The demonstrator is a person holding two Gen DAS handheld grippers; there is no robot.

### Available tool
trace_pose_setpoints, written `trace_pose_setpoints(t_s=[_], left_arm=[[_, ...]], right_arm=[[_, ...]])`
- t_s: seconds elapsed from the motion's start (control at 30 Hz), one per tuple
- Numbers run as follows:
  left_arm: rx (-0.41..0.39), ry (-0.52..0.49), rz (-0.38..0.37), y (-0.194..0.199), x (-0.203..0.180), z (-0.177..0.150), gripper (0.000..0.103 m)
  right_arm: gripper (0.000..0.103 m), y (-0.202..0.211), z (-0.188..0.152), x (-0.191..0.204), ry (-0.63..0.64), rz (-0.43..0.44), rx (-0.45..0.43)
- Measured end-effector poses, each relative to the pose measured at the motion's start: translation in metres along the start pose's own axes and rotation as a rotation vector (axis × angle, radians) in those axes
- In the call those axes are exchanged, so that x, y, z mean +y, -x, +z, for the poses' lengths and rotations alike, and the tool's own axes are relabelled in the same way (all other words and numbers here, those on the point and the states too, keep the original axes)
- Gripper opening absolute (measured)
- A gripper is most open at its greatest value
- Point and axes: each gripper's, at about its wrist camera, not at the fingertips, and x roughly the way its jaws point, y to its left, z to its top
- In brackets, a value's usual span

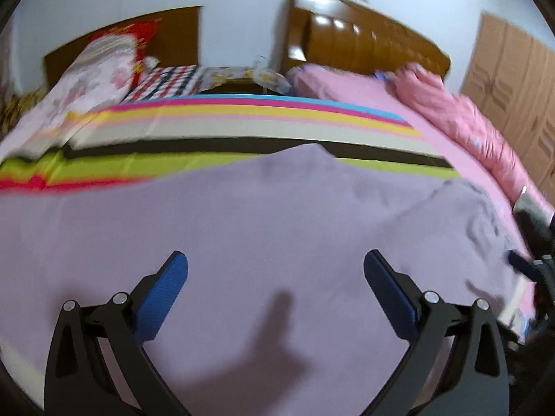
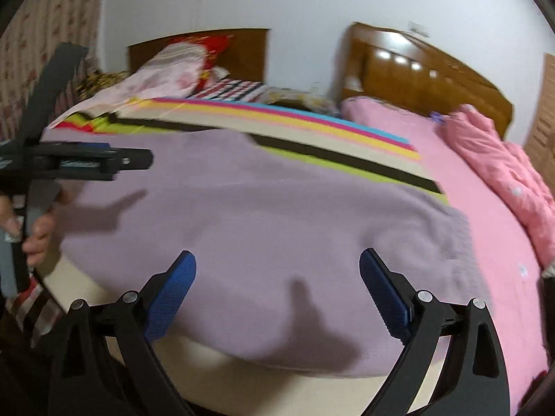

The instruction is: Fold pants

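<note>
I'm looking across a bedroom with a plain pale wall, working over a bed (image 2: 485, 228) dressed in a smooth pink sheet. Nearest me, my right tongs (image 2: 277, 274) stand wide apart with nothing between them, their ribbed blue pads (image 2: 171, 291) on black arms hanging above the pants (image 2: 263, 228). My left tongs (image 1: 275, 274) are likewise spread and empty over the same cloth; in the right view they show from the side at the left edge, gripped by a hand (image 2: 36, 235).

The pants are a soft lilac knit with a fine ribbed weave, spread broad and mostly flat across the near part of the bed, their near hem at the mattress edge. The right portion puckers into small wrinkles (image 1: 482, 222). Shadows of the tongs fall on the fabric.

Past the pants lies a striped cover (image 1: 242, 128) in bands of lime, black, cream, yellow, magenta and blue. To the right a puffy pink quilt (image 2: 510, 176) lies rumpled along the sheet. Farther back sit a pale floral pillow (image 1: 100, 66) and a glossy padded brown headboard (image 1: 364, 34) against the wall.
</note>
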Motion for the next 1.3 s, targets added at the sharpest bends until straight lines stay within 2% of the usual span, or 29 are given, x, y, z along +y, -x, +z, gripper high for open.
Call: trace_pose_setpoints(t_s=[0.13,0.23,0.27,0.33,0.4,0.5,0.57,0.63,0.73,0.83,1.03,1.07,1.1,1.13,1.17,1.2,1.23,1.3], left_arm=[[-0.039,0.18,-0.026,0.05,0.073,-0.034,0.101],[-0.061,0.366,-0.035,0.081,0.142,-0.056,0.101],[-0.086,0.479,-0.052,0.097,0.18,-0.068,0.101],[-0.133,0.595,-0.07,0.117,0.229,-0.081,0.101],[-0.198,0.723,-0.054,0.137,0.286,-0.094,0.101],[-0.276,0.858,-0.024,0.151,0.351,-0.107,0.101],[-0.309,0.963,-0.056,0.149,0.394,-0.117,0.098],[-0.341,1.036,-0.114,0.144,0.426,-0.126,0.089],[-0.336,1.053,-0.073,0.136,0.45,-0.13,0.086],[-0.37,1.07,-0.096,0.131,0.466,-0.132,0.086],[-0.466,1.049,-0.112,0.12,0.487,-0.12,0.086],[-0.488,1.042,-0.112,0.12,0.488,-0.119,0.08],[-0.501,1.031,-0.1,0.12,0.488,-0.119,0.064],[-0.492,1.017,-0.07,0.118,0.49,-0.117,0.053],[-0.481,1.008,-0.039,0.117,0.489,-0.119,0.026],[-0.481,0.997,-0.025,0.119,0.49,-0.12,0.017],[-0.502,0.982,-0.039,0.12,0.489,-0.123,0.016],[-0.516,0.96,-0.004,0.123,0.484,-0.119,0.011]], right_arm=[[0.092,-0.031,-0.008,0.027,0.076,-0.04,0.102],[0.092,-0.037,-0.007,0.013,-0.08,0.018,0.136],[0.092,-0.035,-0.007,0.011,-0.09,0.011,0.133],[0.091,-0.026,0.008,0.022,-0.055,-0.043,0.088],[0.091,-0.024,0.03,0.042,-0.013,0.019,0.057],[0.092,-0.033,0.07,0.099,0.112,0.164,0.008],[0.092,-0.042,0.087,0.133,0.171,0.216,-0.002],[0.092,-0.057,0.105,0.168,0.21,0.301,0.001],[0.092,-0.081,0.128,0.212,0.234,0.411,0.019],[0.092,-0.094,0.143,0.244,0.24,0.484,0.035],[0.092,-0.122,0.146,0.265,0.221,0.554,0.083],[0.092,-0.128,0.143,0.265,0.214,0.558,0.101],[0.092,-0.135,0.14,0.266,0.207,0.562,0.119],[0.092,-0.142,0.137,0.264,0.191,0.569,0.147],[0.092,-0.149,0.134,0.261,0.158,0.585,0.185],[0.093,-0.153,0.133,0.259,0.135,0.598,0.192],[0.093,-0.153,0.134,0.255,0.11,0.62,0.187],[0.093,-0.154,0.133,0.254,0.09,0.636,0.188]])
